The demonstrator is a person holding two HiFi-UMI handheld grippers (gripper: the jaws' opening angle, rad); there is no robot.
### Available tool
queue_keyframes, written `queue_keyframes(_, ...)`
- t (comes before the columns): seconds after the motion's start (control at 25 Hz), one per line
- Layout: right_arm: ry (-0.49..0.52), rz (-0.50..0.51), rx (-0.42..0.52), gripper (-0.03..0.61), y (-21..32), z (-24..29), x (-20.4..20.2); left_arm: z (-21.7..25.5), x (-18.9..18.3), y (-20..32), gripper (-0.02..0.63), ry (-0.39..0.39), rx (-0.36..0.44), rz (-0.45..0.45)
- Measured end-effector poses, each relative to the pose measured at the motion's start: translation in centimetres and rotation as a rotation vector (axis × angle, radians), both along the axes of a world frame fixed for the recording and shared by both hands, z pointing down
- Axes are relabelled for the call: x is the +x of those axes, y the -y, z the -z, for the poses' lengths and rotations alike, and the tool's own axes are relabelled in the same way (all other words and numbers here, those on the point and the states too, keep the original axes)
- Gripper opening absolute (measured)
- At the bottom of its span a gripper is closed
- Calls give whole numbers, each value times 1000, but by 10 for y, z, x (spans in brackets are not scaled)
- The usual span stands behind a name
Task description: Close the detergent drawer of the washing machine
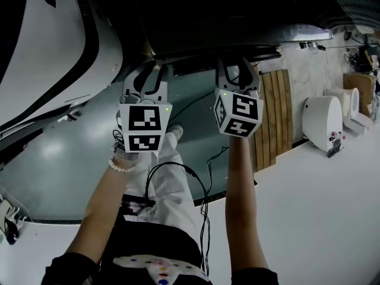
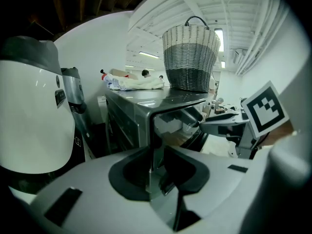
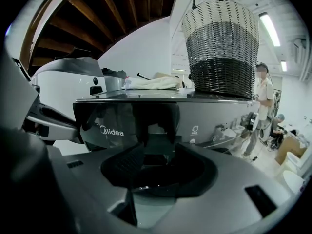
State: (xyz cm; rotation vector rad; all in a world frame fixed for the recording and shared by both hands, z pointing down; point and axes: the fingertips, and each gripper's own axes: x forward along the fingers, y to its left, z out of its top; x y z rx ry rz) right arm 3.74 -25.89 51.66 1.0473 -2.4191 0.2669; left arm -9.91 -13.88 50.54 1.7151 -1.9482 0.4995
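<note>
The grey washing machine [image 3: 214,116] fills both gripper views, and in the head view only its dark top edge [image 1: 237,43] shows. Its detergent drawer has a glossy dark front [image 3: 126,123] with a logo. My left gripper [image 2: 157,172] is at the drawer's left corner [image 2: 152,130], whose grey edge stands between the pads, and they seem to press on it. My right gripper [image 3: 152,172] is close against the drawer front, open, with only the panel's lower part between its jaws. Both grippers [image 1: 145,79] [image 1: 237,70] point up and forward, side by side.
A woven basket [image 3: 222,48] and crumpled cloths [image 2: 134,83] sit on top of the machine. A second white appliance [image 2: 29,116] stands to the left. A person [image 3: 261,106] stands at the far right. Cables [image 1: 199,189] hang below my arms.
</note>
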Motion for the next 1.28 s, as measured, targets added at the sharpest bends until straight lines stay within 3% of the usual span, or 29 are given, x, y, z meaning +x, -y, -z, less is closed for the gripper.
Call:
queue_keyframes(0.28, 10, -17, 6, 183, -17, 12, 5, 11, 2, -8, 91, -31, 23, -48)
queue_keyframes(0.8, 36, -22, 28, 5, -83, 73, 18, 83, 26, -26, 11, -54, 101, -231)
queue_keyframes(1.28, 81, 5, 82, 4, -143, 144, 32, 148, 57, -48, 11, -78, 164, -436)
